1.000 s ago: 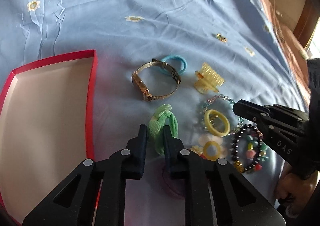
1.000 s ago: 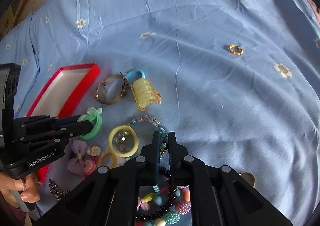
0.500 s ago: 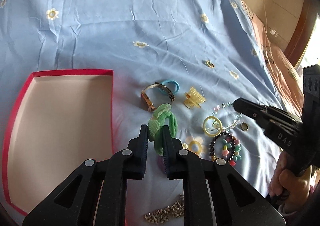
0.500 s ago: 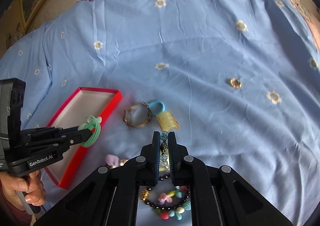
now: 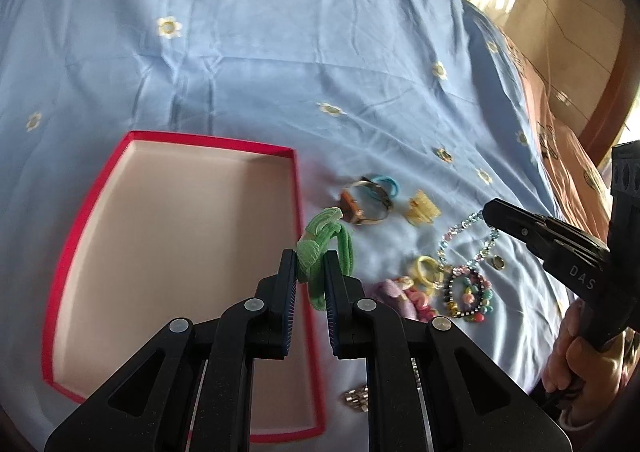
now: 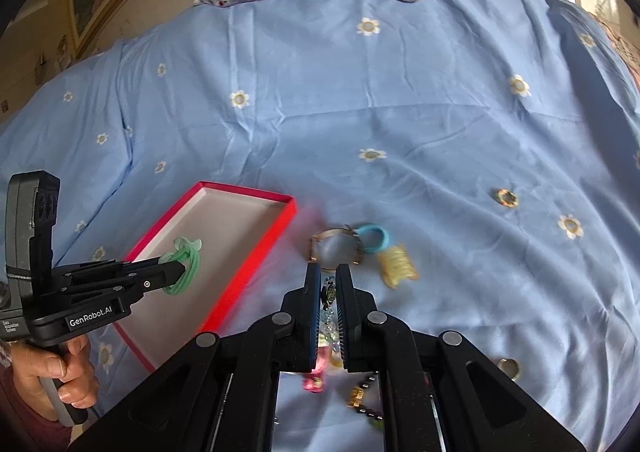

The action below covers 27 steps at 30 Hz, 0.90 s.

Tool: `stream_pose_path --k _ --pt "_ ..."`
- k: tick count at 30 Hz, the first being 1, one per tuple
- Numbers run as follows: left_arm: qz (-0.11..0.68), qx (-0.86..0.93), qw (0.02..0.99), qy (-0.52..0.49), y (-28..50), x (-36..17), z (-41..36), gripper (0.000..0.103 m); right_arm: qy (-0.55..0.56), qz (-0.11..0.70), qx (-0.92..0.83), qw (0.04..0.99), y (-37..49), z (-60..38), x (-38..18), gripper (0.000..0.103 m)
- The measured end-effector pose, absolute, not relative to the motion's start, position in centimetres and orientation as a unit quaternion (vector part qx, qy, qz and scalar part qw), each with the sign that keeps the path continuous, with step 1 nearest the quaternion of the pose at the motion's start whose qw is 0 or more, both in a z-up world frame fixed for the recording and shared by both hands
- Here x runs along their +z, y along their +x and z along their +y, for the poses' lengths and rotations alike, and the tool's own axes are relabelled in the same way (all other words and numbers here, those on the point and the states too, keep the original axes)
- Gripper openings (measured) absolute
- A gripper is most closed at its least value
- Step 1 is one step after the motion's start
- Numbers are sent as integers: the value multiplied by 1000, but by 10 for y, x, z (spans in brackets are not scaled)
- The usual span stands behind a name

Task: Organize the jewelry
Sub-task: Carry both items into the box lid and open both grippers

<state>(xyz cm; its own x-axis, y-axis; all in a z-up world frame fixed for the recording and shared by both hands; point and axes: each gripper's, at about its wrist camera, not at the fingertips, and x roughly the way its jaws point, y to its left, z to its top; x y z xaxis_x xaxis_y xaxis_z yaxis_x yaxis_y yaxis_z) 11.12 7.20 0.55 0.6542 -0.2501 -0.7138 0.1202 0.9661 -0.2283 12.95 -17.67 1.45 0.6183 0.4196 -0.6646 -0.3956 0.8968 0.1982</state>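
Left gripper (image 5: 311,264): jaws nearly closed, pinching a green hair tie (image 5: 326,248) held clear of the bed, over the right rim of the red-edged box (image 5: 298,188); in the right wrist view the tie hangs above the box's pale floor.

Right gripper (image 6: 329,284): jaws narrowly parted, clamped on a pale beaded necklace (image 5: 460,232) whose strand and dark pendant (image 6: 329,292) dangle between them — its lower loop blurred behind the fingers.

On the blue daisy bedsheet (image 6: 400,112): gold watch (image 6: 336,248), blue hair tie (image 6: 374,238), yellow claw clip (image 6: 396,266), small ring (image 6: 507,198) well apart. Beaded bracelets (image 5: 468,292) partly hidden — detail unclear.
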Motion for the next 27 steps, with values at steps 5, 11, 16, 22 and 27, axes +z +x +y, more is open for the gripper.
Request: stream_pose_path --k 5,11,16,22,27 --pt "405 -79 906 -93 108 1 99 12 11 372 252 893 131 -150 16 7" --pt "411 -49 904 -106 113 -8 132 12 7 372 290 882 138 -107 15 7" --pt "423 -29 898 -119 122 -20 157 12 10 371 325 870 147 -68 13 7" --pt "434 -6 893 -123 139 -31 180 12 10 371 355 858 161 -23 8 7" --pt "451 8 884 -120 156 -41 189 12 18 387 365 846 177 0 -13 7"
